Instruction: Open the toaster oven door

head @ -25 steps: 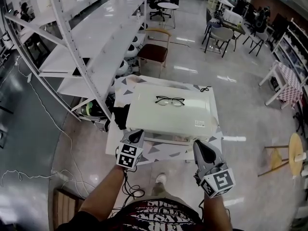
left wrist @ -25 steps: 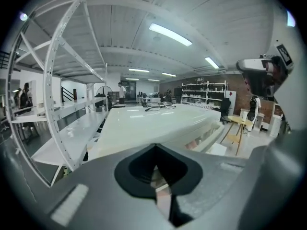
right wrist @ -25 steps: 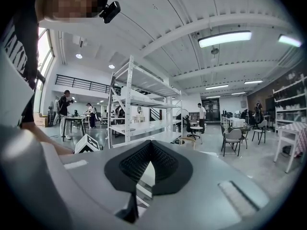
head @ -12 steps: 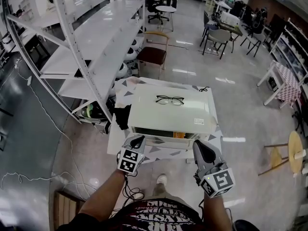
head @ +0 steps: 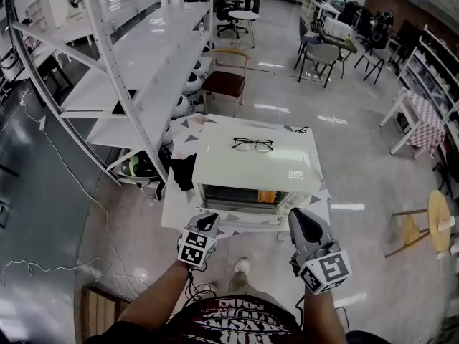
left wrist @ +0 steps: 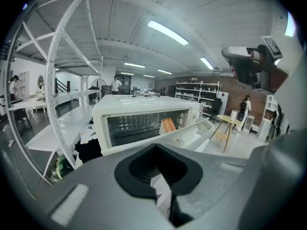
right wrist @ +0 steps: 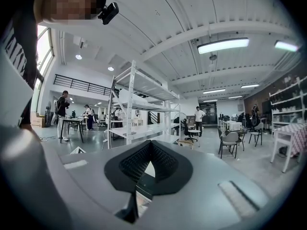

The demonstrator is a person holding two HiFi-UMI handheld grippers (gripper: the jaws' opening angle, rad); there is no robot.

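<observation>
While both tongs hang just in front of the toaster oven (head: 254, 165), I see its door (left wrist: 192, 132) tipped down and partly open. The wire rack (left wrist: 132, 128) and an orange item (left wrist: 168, 125) inside show through the gap. The oven sits on a small table (head: 178, 212), with a pair of glasses (head: 252, 146) lying on its top. The left gripper (head: 208, 222) is at the oven's front left corner, near the door's edge but apart from it. Its jaws are clenched together with nothing between them. The right gripper (head: 298, 218) is off the oven's front right corner, its jaws pressed together too and empty. Its own view looks up toward the white shelving (head: 143, 70) left of the oven. A black cloth (head: 183, 172) lies against the oven's left side.
</observation>
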